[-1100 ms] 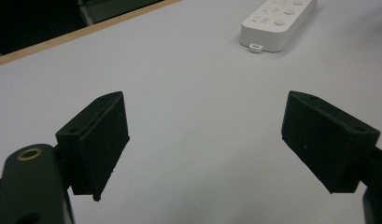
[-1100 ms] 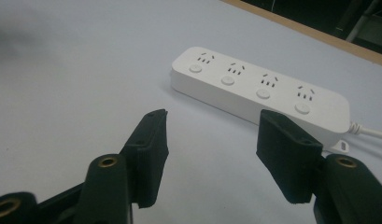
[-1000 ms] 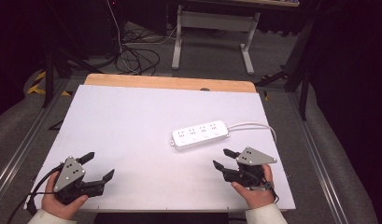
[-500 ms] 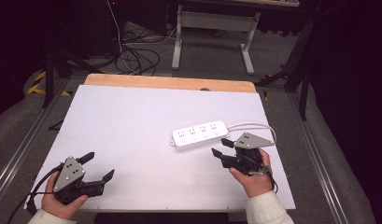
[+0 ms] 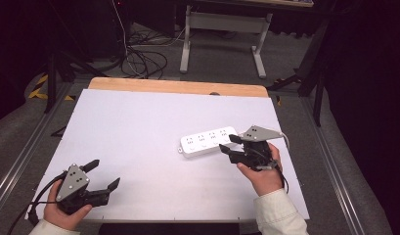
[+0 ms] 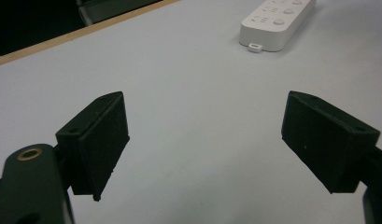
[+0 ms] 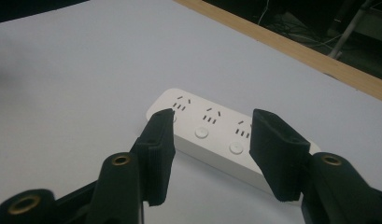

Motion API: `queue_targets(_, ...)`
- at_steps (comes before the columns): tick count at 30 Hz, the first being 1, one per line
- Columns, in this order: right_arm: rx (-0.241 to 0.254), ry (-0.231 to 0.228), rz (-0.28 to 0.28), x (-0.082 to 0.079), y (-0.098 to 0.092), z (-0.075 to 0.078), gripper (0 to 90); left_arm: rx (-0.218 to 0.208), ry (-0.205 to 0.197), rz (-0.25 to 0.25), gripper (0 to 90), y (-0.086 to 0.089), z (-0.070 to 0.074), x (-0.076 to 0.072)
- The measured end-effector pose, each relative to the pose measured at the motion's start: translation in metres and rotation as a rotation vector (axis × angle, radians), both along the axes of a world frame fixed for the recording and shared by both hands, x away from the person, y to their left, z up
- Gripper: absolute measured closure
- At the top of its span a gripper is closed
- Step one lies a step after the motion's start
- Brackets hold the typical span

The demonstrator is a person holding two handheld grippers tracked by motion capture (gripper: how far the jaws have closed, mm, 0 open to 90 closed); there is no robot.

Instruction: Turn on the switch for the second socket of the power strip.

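A white power strip (image 5: 209, 141) with several sockets and round buttons lies flat on the white table (image 5: 139, 127), right of centre. It also appears in the left gripper view as the power strip (image 6: 277, 21) far off, and close up as the power strip (image 7: 216, 135) in the right gripper view. My right gripper (image 5: 229, 143) is open at the strip's right end, its jaws just short of the body. My left gripper (image 5: 102, 175) is open near the table's front left corner, nothing between its jaws.
The strip's white cable (image 5: 284, 139) loops off behind my right hand toward the table's right edge. A wooden strip (image 5: 178, 87) borders the far edge. Beyond it are floor cables (image 5: 144, 58) and a metal stand (image 5: 222, 34).
My right gripper has moved forward and left, from the front right of the table up to the power strip's right end. The left gripper has stayed put.
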State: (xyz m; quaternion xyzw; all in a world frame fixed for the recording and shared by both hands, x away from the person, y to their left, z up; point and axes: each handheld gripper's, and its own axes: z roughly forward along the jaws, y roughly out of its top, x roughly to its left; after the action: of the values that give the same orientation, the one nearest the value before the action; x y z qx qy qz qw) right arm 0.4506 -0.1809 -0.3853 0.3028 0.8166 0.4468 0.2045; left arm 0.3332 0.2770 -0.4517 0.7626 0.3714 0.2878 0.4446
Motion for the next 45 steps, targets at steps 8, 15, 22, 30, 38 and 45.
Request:
queue_targets(8,-0.022,-0.003,-0.003,0.011,0.007,0.006,51.0,0.004,-0.001,-0.003,15.6,0.000,0.000,0.000)
queue_targets(15,-0.025,0.010,-0.015,0.019,0.006,0.005,51.8,0.003,0.002,0.000,15.6,0.001,0.000,0.000)
queue_targets(22,0.002,0.067,0.011,0.029,0.006,0.003,70.9,0.007,0.001,0.000,15.5,0.001,0.000,0.000)
queue_targets(30,-0.033,0.075,0.014,0.041,0.013,-0.001,90.0,0.009,-0.001,0.001,15.6,0.001,-0.001,0.001)
queue_targets(38,-0.064,0.124,-0.024,0.057,0.016,-0.011,90.0,0.007,0.000,0.003,15.5,0.001,0.000,0.001)
queue_targets(45,-0.076,0.168,-0.050,0.068,0.017,-0.021,90.0,0.007,0.002,0.004,15.5,0.001,0.000,0.001)
